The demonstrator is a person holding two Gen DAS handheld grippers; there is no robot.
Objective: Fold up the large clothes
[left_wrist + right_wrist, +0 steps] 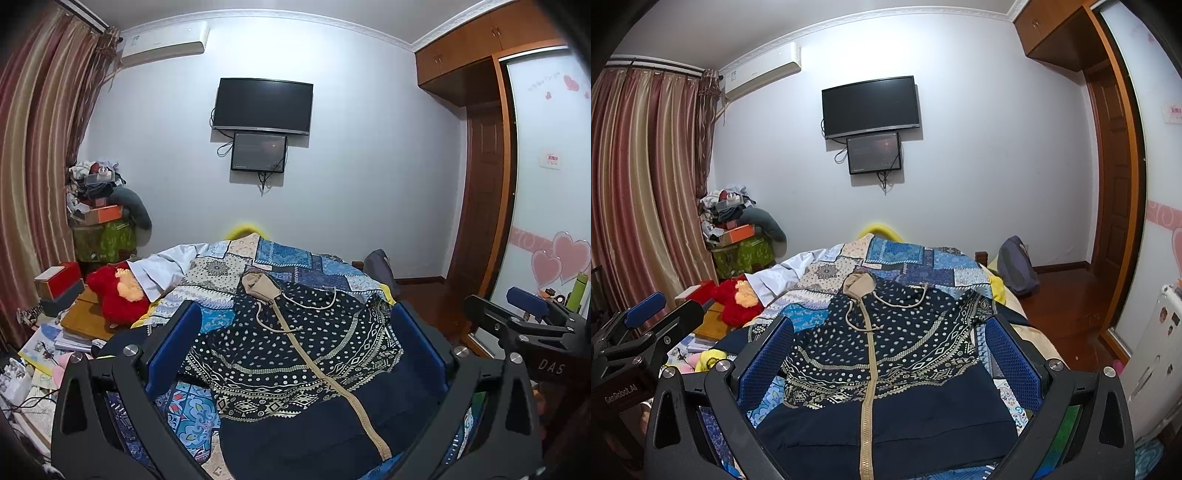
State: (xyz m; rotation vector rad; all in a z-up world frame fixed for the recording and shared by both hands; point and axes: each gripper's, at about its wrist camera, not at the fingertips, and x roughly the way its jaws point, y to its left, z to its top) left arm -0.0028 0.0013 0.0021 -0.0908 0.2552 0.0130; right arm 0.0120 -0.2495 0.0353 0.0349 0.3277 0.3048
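Left wrist view: left gripper [295, 350] hung above the near end of the bed, jaws wide apart, nothing between them. Below it lay the hooded jacket [295, 354], navy with a cream dot-and-diamond pattern, front up, zipper [325, 373] closed and running toward the camera. Hood [260, 286] pointed at the far wall, drawstrings [310, 304] loose across the chest. Garment rested on the patchwork bedspread [280, 258], spread flat. No fold was visible; my reading was that the task stood at its very start, with sleeves, sides and length all left to do. Right gripper [524, 314] showed at the frame's right edge, only partly in view. Sleeves were hard to trace here; the left gripper's own fingers [173, 347] covered both flanks of the jacket, and the hem ran out of frame.

Right wrist view: right gripper [888, 354] also held over the jacket [886, 354], jaws wide, empty. Zipper [868, 387] sat near the middle of the frame, hood [858, 282] at the far end. Plain navy lower panel lay smooth, bedspread [897, 254] showing beyond. Left gripper [646, 314] appeared at the left edge, one blue pad in sight. A red plush toy [737, 301] lay off the bed's left side, apart from the jacket. Sleeve ends and hem remained hidden behind the fingers [1012, 354] or cut off below.
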